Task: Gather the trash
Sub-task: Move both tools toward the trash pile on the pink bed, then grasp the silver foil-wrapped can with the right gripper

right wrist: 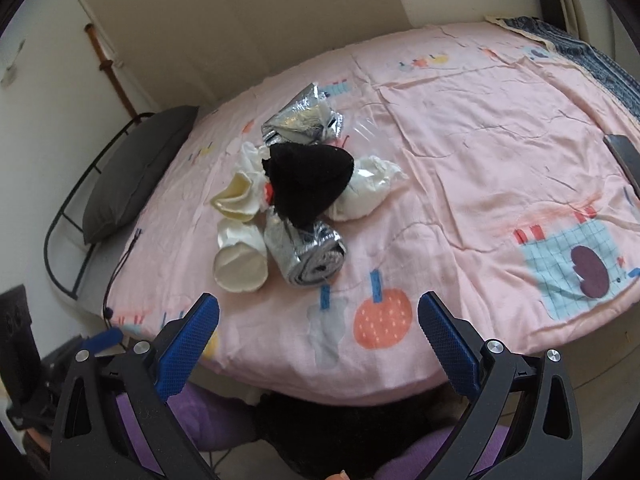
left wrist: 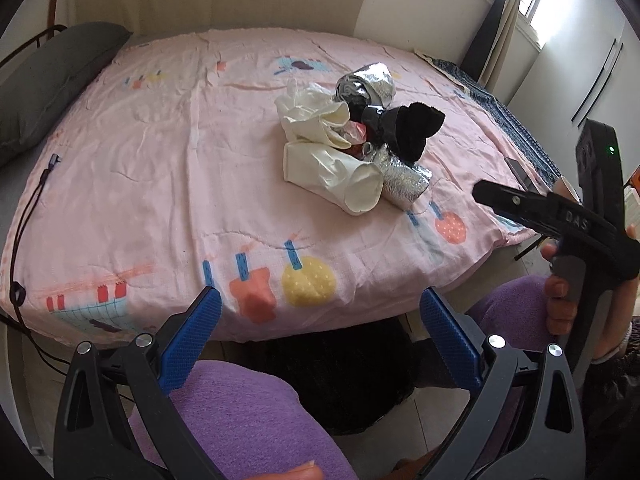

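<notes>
A pile of trash lies on the pink bed sheet [left wrist: 160, 152]: white rolled paper cups [left wrist: 332, 176], silver foil wrappers [left wrist: 404, 182], a black cloth lump [left wrist: 416, 128]. In the right wrist view the same pile shows the black lump [right wrist: 308, 184], a foil roll [right wrist: 308, 256] and a white cup [right wrist: 240, 266]. My left gripper [left wrist: 320, 336] is open and empty at the bed's near edge. My right gripper [right wrist: 318, 338] is open and empty, short of the pile. The right gripper's body also shows in the left wrist view [left wrist: 560, 220].
A grey pillow [left wrist: 52, 88] lies at the bed's left end. A black cable [left wrist: 28, 216] runs along the left edge. A blue patterned cloth [left wrist: 504, 108] lies at the far right. A black bag [left wrist: 344, 376] sits on the floor between purple-clad knees [left wrist: 248, 416].
</notes>
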{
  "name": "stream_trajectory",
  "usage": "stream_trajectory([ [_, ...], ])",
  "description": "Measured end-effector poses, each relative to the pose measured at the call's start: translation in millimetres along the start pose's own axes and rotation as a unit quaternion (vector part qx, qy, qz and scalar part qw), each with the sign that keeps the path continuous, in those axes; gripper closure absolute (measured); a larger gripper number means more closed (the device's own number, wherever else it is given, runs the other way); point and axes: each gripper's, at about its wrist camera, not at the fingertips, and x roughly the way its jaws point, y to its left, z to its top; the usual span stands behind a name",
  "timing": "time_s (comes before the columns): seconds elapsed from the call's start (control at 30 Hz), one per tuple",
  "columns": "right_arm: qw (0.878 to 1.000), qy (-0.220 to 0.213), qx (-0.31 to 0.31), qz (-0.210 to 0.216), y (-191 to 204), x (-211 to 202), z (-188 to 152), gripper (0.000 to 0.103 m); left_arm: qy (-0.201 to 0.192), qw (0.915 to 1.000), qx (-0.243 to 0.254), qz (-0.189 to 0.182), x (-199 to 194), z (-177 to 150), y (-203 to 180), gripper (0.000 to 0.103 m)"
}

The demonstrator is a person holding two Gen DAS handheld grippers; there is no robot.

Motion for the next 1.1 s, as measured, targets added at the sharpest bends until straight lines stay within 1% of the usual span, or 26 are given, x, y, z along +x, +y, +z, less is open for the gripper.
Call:
stream_trajectory([
  [0.07,1.000,0.011,0.004,0.001,2,14,5,0.007,0.019,0.9998,-0.001,0.002,4,2,0,0.006],
  [0.2,0.999,0.035,0.012,0.020,4,41,15,0.007,0.029,0.9995,-0.001,-0.011,10,4,0,0.006],
  [0.27,0.998,0.053,0.022,0.005,2,57,20,0.007,0.030,0.9993,-0.002,-0.020,13,5,0,0.006],
  [0.4,0.995,0.068,0.071,0.032,-9,78,27,0.008,0.036,0.9984,-0.017,-0.042,17,7,4,0.006],
  [0.47,0.992,0.070,0.090,0.053,-12,86,30,0.010,0.039,0.9978,-0.023,-0.048,19,8,5,0.006],
  [0.5,0.991,0.072,0.095,0.060,-11,88,32,0.025,0.041,0.9976,-0.024,-0.050,20,8,5,0.006],
  [0.53,0.990,0.075,0.098,0.062,-10,93,32,0.042,0.043,0.9975,-0.024,-0.051,20,8,5,0.006],
  [0.57,0.990,0.081,0.101,0.061,-10,96,33,0.047,0.044,0.9973,-0.025,-0.053,20,8,4,0.006],
  [0.63,0.988,0.087,0.111,0.069,-9,102,33,0.050,0.047,0.9970,-0.029,-0.054,22,9,4,0.006],
  [0.73,0.989,0.069,0.107,0.076,-4,96,35,0.051,0.051,0.9961,-0.043,-0.057,26,11,4,0.006],
  [0.87,0.987,0.053,0.109,0.103,-7,88,36,0.051,0.052,0.9935,-0.075,-0.068,33,16,5,0.006],
  [1.0,0.985,0.035,0.109,0.131,-12,73,36,0.051,0.055,0.9902,-0.109,-0.068,45,26,8,0.006],
  [1.1,0.983,0.023,0.105,0.146,-18,61,37,0.051,0.058,0.9893,-0.120,-0.059,56,35,3,0.006],
])
